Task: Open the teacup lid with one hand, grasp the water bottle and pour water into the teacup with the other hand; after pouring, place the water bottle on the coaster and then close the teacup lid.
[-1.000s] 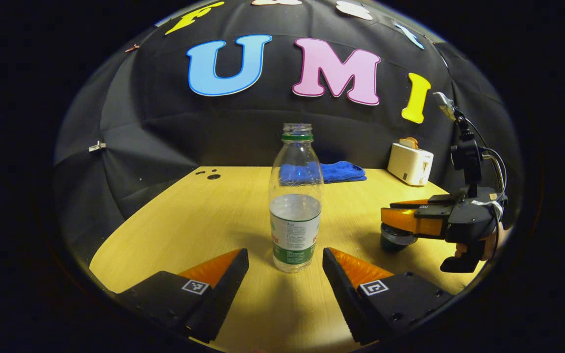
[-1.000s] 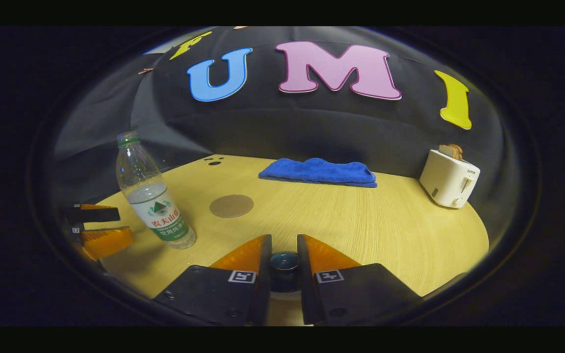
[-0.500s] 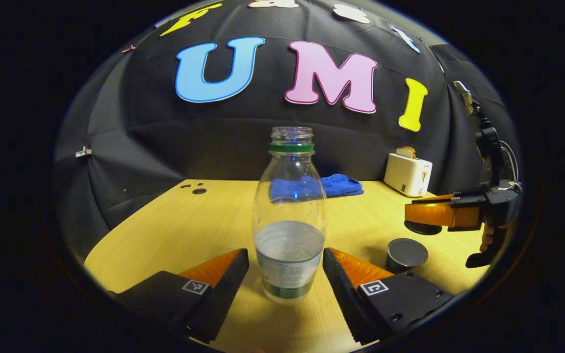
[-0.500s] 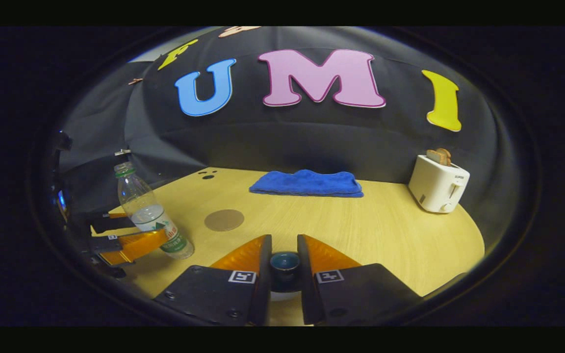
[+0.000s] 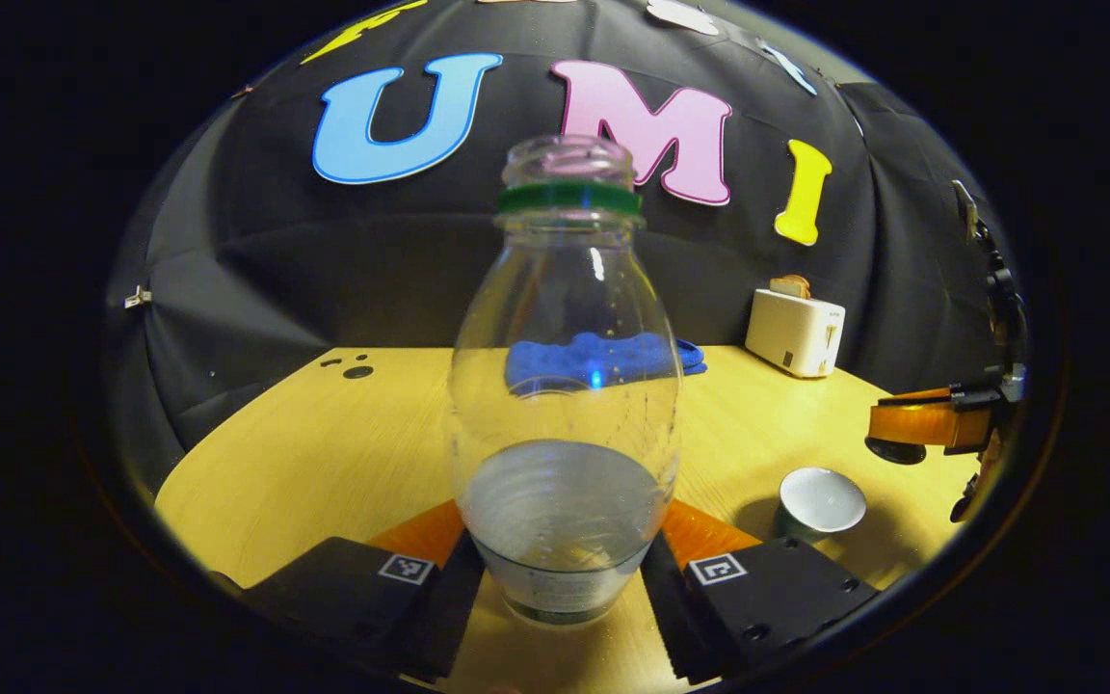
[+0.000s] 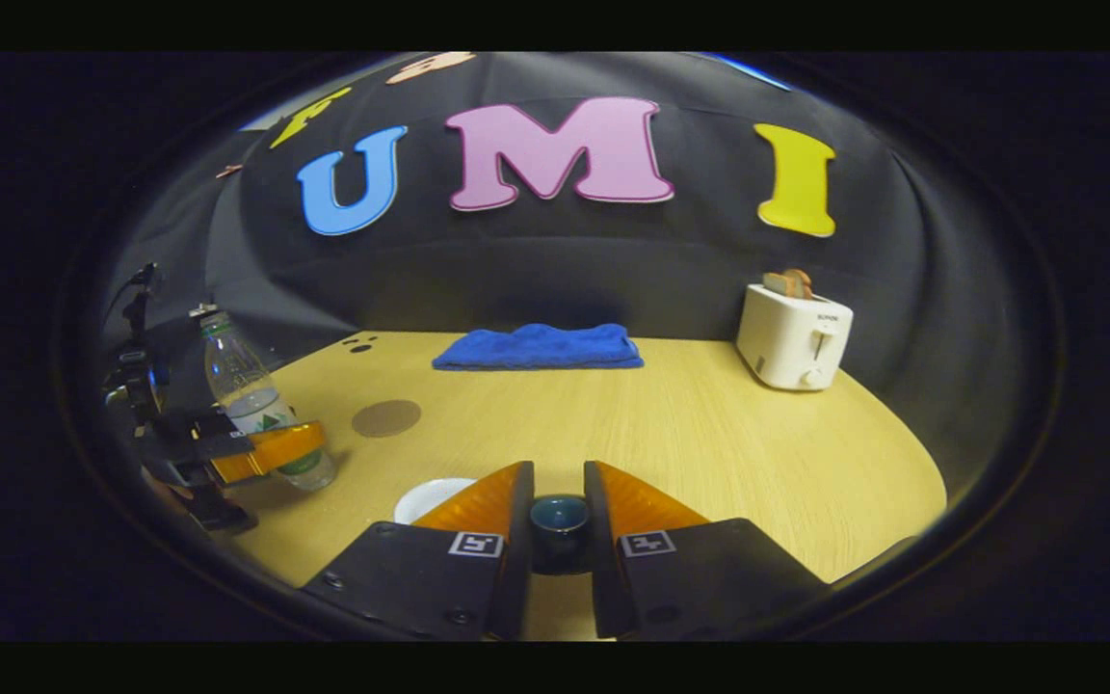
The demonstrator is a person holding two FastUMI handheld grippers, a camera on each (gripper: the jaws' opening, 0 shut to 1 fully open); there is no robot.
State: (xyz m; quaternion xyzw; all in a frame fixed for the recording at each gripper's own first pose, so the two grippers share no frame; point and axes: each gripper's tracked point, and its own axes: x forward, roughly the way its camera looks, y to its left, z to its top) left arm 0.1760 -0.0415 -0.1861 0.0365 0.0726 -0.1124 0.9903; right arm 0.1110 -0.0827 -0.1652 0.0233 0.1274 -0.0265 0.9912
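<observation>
My left gripper (image 5: 560, 569) sits low on the table with its two fingers on each side of the water bottle (image 5: 565, 386). They look snug against the bottom part of the bottle, so I think I have it held. I hold it low down, near the water, because that is the heavy part and it should not wobble there. The bottle has no cap (good, it can pour right away) and it stands up straight. It is about one third full.

My right gripper (image 6: 558, 516) is pinched narrow on the little knob of the teacup lid (image 6: 558, 514). I hold the lid up and off to the right so the cup is not covered.

The teacup (image 5: 817, 501) is on the table just to the right of the bottle, open, with its pale inside showing. The way between bottle and cup is free, so tipping the bottle that way looks easy.

The round brown coaster (image 6: 386, 417) lies farther back, just past the bottle. It waits there for the bottle after pouring.

Far back lie a blue towel (image 6: 538, 347) and, to the right, a white toaster (image 6: 794, 335).
</observation>
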